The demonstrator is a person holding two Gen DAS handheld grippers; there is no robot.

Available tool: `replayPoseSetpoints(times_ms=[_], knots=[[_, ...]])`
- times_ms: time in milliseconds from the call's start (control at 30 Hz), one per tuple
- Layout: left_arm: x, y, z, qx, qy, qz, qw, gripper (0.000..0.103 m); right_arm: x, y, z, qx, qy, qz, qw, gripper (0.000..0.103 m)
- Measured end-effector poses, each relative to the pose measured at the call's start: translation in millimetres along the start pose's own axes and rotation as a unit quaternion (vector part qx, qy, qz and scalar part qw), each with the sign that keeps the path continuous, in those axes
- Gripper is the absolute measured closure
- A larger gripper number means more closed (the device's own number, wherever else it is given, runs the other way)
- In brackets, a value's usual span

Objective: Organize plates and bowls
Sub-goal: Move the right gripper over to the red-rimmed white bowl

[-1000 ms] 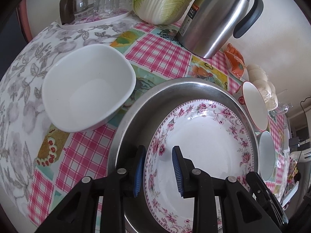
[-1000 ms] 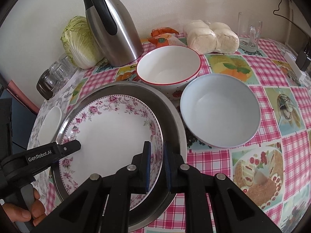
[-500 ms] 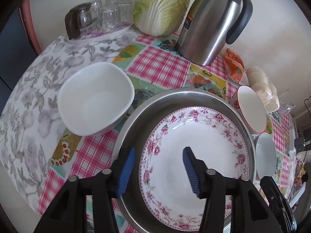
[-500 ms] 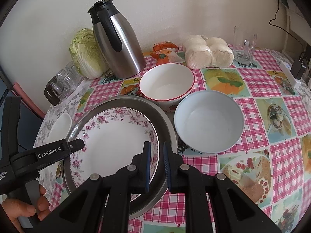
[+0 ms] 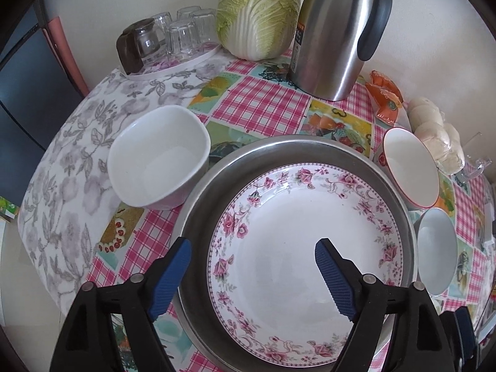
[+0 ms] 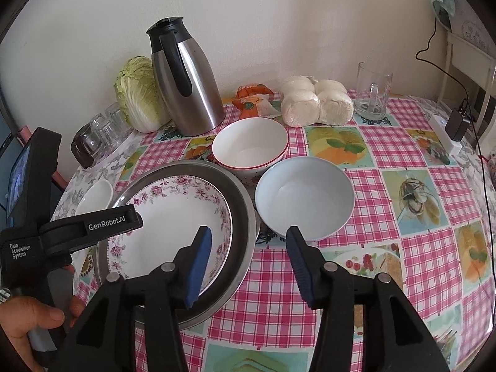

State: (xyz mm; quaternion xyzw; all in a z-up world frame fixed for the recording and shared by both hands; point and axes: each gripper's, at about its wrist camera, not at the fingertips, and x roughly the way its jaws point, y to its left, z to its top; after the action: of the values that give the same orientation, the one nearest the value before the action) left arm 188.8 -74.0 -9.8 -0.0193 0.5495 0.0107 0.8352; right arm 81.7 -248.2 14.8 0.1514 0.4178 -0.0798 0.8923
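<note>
Both grippers are now standing wide open, after being nearly closed on the floral plate, which is lying inside the steel basin. The left gripper and right gripper are holding nothing, so the bowls beside the basin are probably next.

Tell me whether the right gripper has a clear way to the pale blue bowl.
Probably yes. The right gripper is open, and the pale blue bowl sits just ahead with nothing between; its rim lies near the right finger.

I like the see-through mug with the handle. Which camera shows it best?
The right wrist view: the glass mug stands whole and empty by the wall, right of the bagged buns. The left wrist view catches only a sliver at its right edge.
</note>
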Motion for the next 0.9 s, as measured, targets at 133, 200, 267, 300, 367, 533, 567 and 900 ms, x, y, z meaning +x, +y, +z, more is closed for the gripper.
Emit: replayPoseSetpoints(times_ms=[133, 200, 267, 300, 367, 533, 567, 900], knots=[[-9, -5, -1, -0.007, -0.014, 0.000, 0.9999, 0.010, -13, -1, 0, -0.008, -0.018, 0.011, 1.000, 0.045], [-14, -7, -2, -0.009, -0.020, 0.001, 0.9998, 0.007, -17, -2, 1, -0.010, -0.025, 0.010, 1.000, 0.043], [-17, -8, -2, -0.011, -0.026, 0.001, 0.9996, 0.006, -19, -5, 1, -0.007, -0.028, 0.010, 1.000, 0.043], [-18, -8, -2, -0.013, -0.028, 0.002, 0.9995, 0.006, -20, -7, 1, -0.004, -0.028, 0.011, 1.000, 0.043], [-21, -7, -2, -0.021, -0.034, 0.006, 0.9992, 0.004, -21, -11, 1, 0.001, -0.028, 0.012, 1.000, 0.043], [-26, -3, -2, -0.040, -0.043, 0.012, 0.9982, 0.003, -26, -25, 4, 0.014, -0.035, 0.010, 0.999, 0.042], [-27, -2, -2, -0.043, -0.045, 0.013, 0.9979, 0.002, -26, -27, 5, 0.018, -0.036, 0.010, 0.999, 0.041], [-30, -18, 0, -0.041, -0.061, 0.020, 0.9971, 0.001, -26, -49, 9, 0.041, -0.032, -0.001, 0.999, 0.030]])
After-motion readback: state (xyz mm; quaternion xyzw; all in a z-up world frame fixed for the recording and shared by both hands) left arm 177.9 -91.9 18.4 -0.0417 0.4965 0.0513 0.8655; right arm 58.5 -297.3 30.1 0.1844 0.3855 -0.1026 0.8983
